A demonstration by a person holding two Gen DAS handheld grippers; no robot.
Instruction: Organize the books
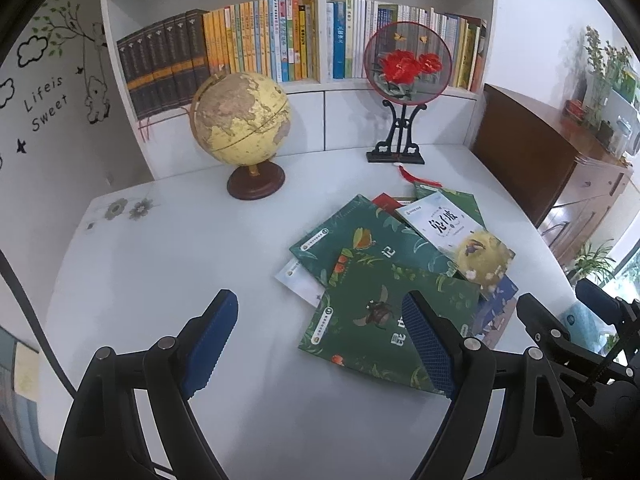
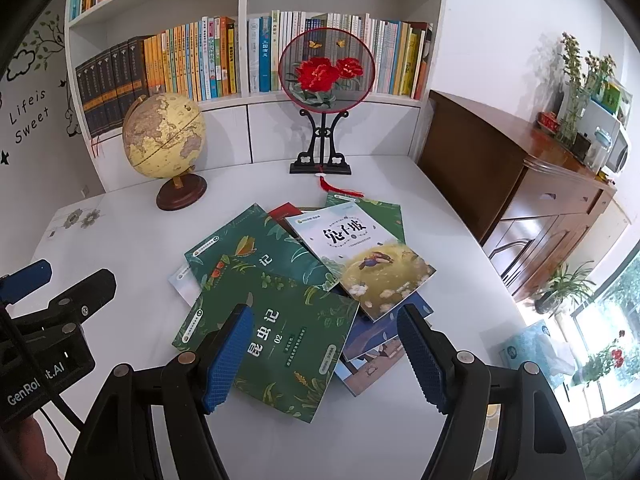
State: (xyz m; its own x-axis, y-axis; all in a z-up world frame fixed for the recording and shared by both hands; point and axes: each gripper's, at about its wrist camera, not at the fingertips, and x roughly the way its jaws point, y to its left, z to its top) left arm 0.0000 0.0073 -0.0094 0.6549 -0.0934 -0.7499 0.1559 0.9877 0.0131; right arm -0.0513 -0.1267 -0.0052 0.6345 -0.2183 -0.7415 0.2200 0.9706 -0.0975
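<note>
Several thin books lie in a loose overlapping pile on the white table. On top nearest me is a dark green book with a beetle, also in the right wrist view. A white and yellow book lies tilted across the pile. Another green book and a blue one lie beneath. My left gripper is open and empty, above the table left of the pile. My right gripper is open and empty above the pile's near edge.
A globe and a round red-flower fan on a black stand stand at the table's back. A white bookshelf full of upright books rises behind. A brown wooden cabinet stands to the right.
</note>
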